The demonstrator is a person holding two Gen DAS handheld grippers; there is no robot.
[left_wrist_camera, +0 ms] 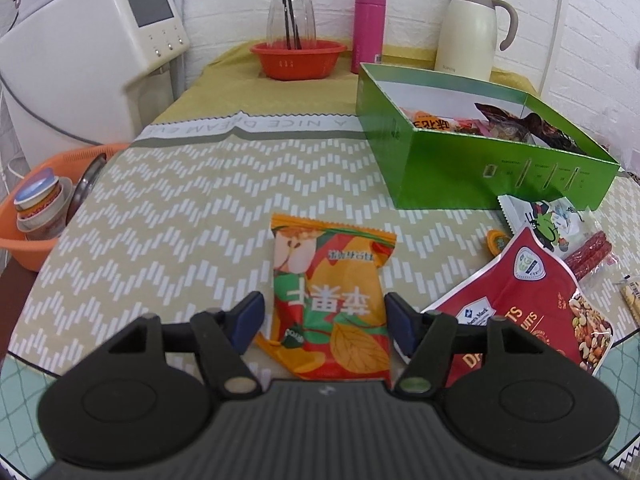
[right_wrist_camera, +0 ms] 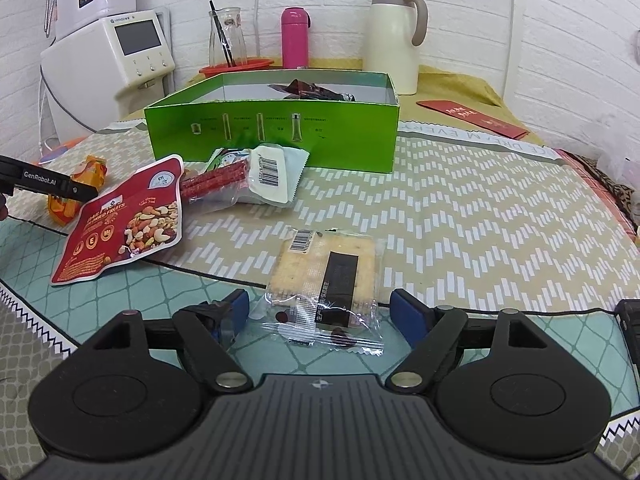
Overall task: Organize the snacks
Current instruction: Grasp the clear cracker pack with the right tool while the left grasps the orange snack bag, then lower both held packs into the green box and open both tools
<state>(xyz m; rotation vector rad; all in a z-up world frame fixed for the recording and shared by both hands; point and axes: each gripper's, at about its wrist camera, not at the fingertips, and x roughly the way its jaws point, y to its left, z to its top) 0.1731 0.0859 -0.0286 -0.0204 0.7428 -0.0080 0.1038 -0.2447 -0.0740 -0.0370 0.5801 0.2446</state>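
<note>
My left gripper is open, its jaws on either side of an orange and green snack packet lying flat on the table. My right gripper is open around a clear-wrapped cracker pack. A green box with several snacks inside stands at the back; it also shows in the right wrist view. A red nut pouch, red sausage sticks and a white packet lie in front of the box. The left gripper shows at the right wrist view's left edge.
At the back stand a red bowl with a glass carafe, a pink bottle and a cream thermos jug. A white appliance and an orange basin with cups are at the left. A red envelope lies at the far right.
</note>
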